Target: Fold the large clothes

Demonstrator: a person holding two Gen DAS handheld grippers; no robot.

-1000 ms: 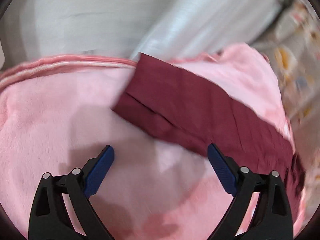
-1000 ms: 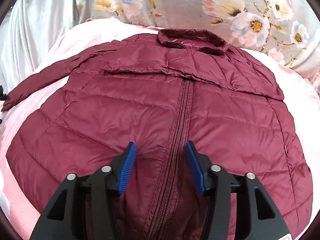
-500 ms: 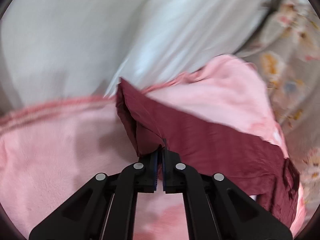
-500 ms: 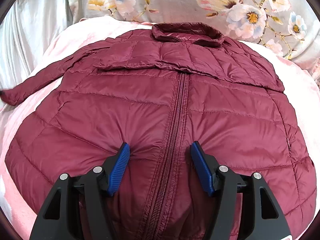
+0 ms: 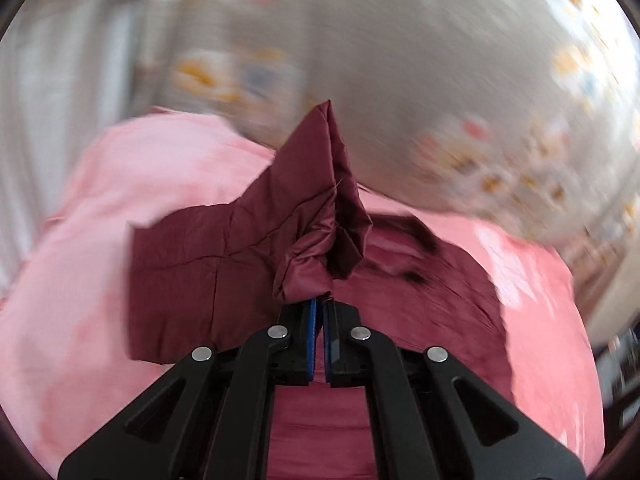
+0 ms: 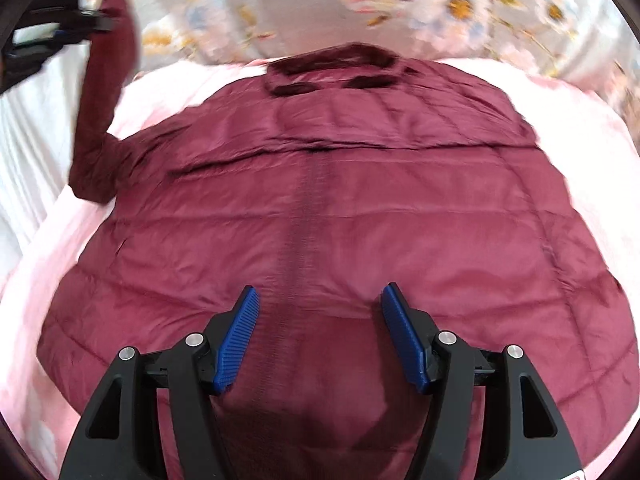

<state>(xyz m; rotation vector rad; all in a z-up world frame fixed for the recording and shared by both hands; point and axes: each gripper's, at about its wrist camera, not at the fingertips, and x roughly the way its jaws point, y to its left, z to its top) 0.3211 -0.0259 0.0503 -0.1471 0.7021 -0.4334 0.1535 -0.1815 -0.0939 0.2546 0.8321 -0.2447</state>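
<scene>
Left gripper (image 5: 320, 308): I am pinching the jacket's sleeve (image 5: 316, 216), lifting it off the pink blanket (image 5: 120, 200).
Right gripper (image 6: 318, 308): I am holding it spread above the jacket (image 6: 400, 200) hem, straddling the zipper (image 6: 304, 216).

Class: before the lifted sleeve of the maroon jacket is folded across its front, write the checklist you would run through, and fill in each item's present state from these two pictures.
1. Left gripper shut on the sleeve end: ok.
2. Sleeve lifted off the pink blanket: ok.
3. Jacket front lying flat, zipped: ok.
4. Right gripper open over the zip, clamping nothing: ok.
5. Other sleeve laid out: cannot tell, out of view.
6. Landing area on the chest clear: ok.
</scene>
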